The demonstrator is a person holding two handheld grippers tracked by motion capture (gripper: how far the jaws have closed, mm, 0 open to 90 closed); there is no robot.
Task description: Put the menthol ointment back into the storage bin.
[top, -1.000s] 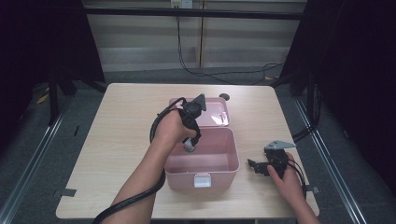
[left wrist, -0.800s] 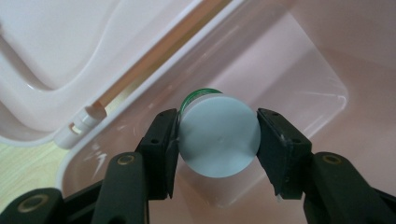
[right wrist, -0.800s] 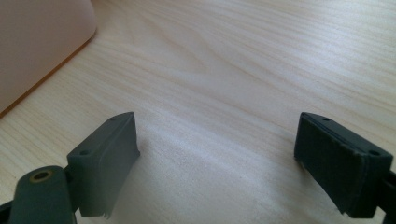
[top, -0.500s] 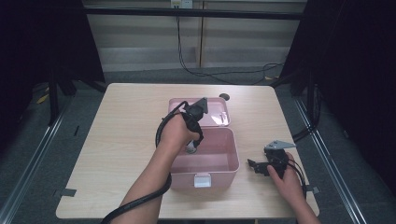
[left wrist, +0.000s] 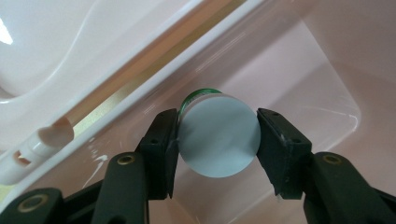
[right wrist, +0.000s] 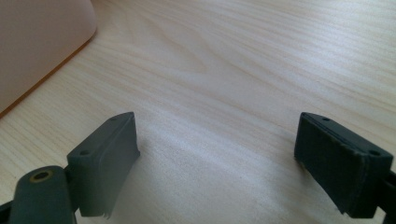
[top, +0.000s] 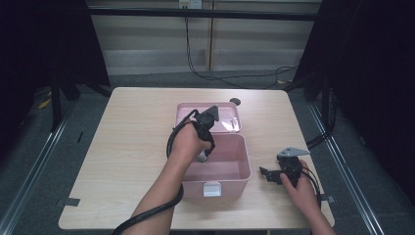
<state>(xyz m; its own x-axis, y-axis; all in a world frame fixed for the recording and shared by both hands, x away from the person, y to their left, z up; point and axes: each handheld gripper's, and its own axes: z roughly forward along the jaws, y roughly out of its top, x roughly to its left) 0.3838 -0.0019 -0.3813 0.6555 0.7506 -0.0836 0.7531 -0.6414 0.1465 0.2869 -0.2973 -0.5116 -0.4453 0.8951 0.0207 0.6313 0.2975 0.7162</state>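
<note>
A pink box point(top: 242, 169) stands open on the wooden table, its lid point(top: 186, 112) folded back behind it. My left gripper point(top: 202, 157) hangs over the box's back left part, shut on a small round bottle point(top: 201, 156). Seen along the left gripper's jaws, the bottle point(left wrist: 218, 136) shows a white round end and a green band, with both pads pressed on its sides, above the box's pink floor point(left wrist: 322, 79). My right gripper point(top: 266, 175) rests on the table to the right of the box, its jaws point(right wrist: 217, 163) wide open with bare wood between them.
A small dark round thing point(top: 235, 102) lies on the table behind the lid. The box's white latch point(top: 211, 188) faces the near edge. The box's pink wall point(right wrist: 42, 42) is to the left of my right gripper. Bare tabletop point(top: 127, 142) spreads left of the box.
My left gripper has moved a little toward the back of the box with the bottle still in it. The right gripper has stayed where it was.
</note>
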